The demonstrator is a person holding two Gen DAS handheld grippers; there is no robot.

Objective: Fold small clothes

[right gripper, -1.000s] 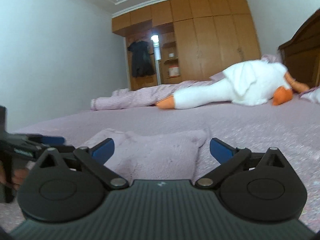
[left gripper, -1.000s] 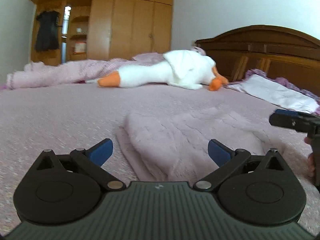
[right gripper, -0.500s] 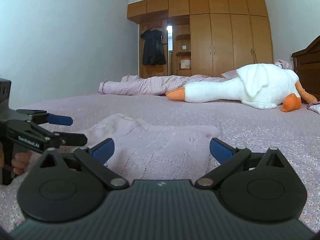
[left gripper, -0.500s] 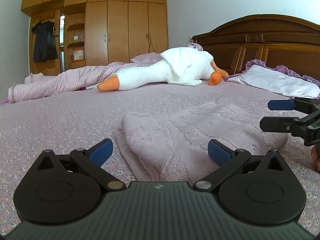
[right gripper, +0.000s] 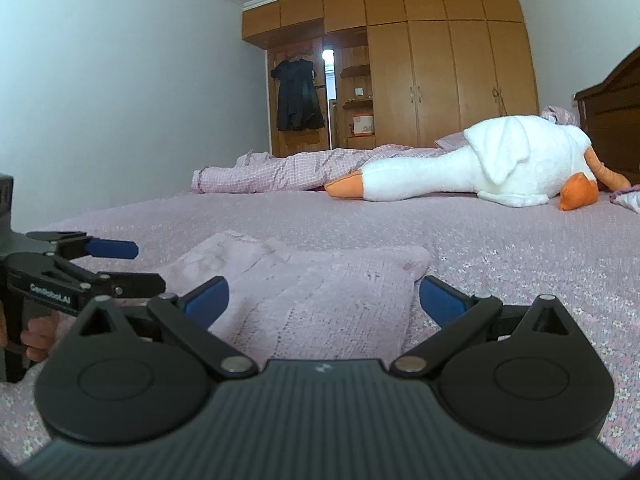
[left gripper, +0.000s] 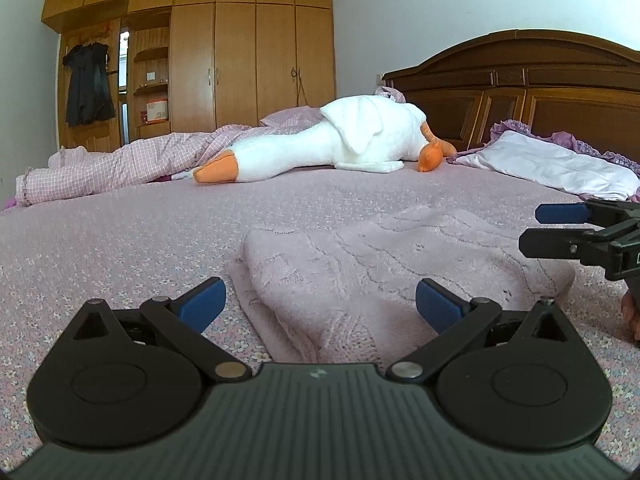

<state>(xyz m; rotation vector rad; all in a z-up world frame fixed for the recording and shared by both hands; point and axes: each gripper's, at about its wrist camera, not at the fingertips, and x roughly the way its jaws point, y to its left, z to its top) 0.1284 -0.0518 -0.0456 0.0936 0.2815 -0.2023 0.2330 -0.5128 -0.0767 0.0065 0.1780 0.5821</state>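
A pale pink knitted garment [left gripper: 380,268] lies folded on the flowered bedspread [left gripper: 120,240], right in front of both cameras. My left gripper [left gripper: 320,306] is open, its blue fingertips standing either side of the garment's near edge, nothing held. My right gripper [right gripper: 326,300] is open too, spread around the garment [right gripper: 320,288] from the other side. Each gripper appears in the other's view: the right gripper [left gripper: 544,228] at the far right edge, the left gripper [right gripper: 140,264] at the left edge, both open above the cloth.
A large white plush goose [left gripper: 344,144] with orange beak and feet lies across the bed behind. A checked pink quilt [left gripper: 120,164] is bunched at the back left, a white pillow [left gripper: 552,164] by the dark headboard [left gripper: 520,88]. A wooden wardrobe [right gripper: 432,80] fills the far wall.
Both grippers have lifted and tilted up slightly, so more of the room and the garment's top shows. The garment lies still, and both grippers stay open.
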